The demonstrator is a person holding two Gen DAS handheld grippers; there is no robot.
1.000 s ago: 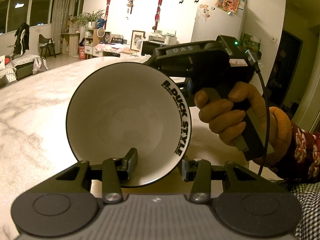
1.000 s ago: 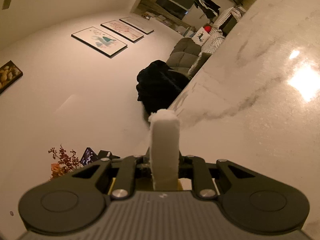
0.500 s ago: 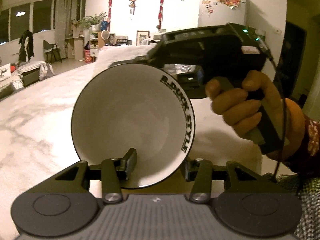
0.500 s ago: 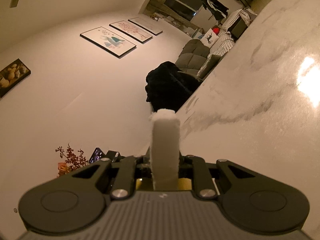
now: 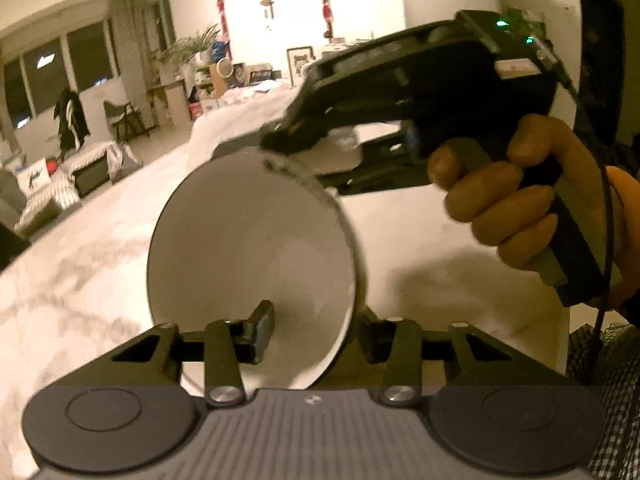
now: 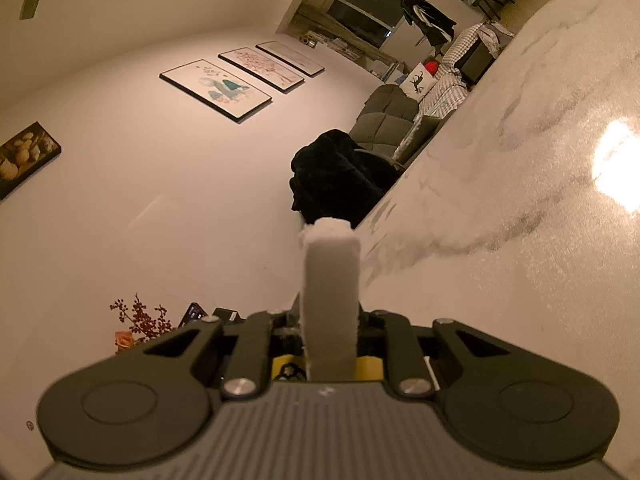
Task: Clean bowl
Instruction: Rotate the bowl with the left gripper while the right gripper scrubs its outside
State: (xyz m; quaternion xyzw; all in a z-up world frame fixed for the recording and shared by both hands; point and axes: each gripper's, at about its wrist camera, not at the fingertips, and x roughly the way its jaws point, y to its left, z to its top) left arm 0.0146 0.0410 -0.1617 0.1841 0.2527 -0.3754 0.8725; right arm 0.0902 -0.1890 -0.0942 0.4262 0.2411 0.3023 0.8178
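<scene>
A white bowl [image 5: 248, 248] with a dark rim stands on edge in front of my left gripper [image 5: 316, 336]. Its wall sits between the closing jaws, one finger [image 5: 260, 330] inside and the other behind the rim. My right gripper [image 5: 280, 146], held by a hand [image 5: 504, 200], reaches the bowl's upper rim from the right. It is shut on a white sponge [image 6: 330, 280], which sticks out past my right gripper [image 6: 330, 324] in the right wrist view. In the left wrist view the sponge [image 5: 224, 132] shows as a pale blur behind the rim. The right wrist view does not show the bowl.
The pale marble table [image 5: 80, 264] runs under both grippers, and its edge [image 6: 404, 184] faces a dark chair and a sofa. A checked sleeve [image 5: 612, 392] lies at the lower right. Shelves, plants and a chair stand far behind.
The bowl has rolled in my left gripper, and its rim lettering now shows only as a blur. My right gripper has come in over the bowl's upper rim with the sponge.
</scene>
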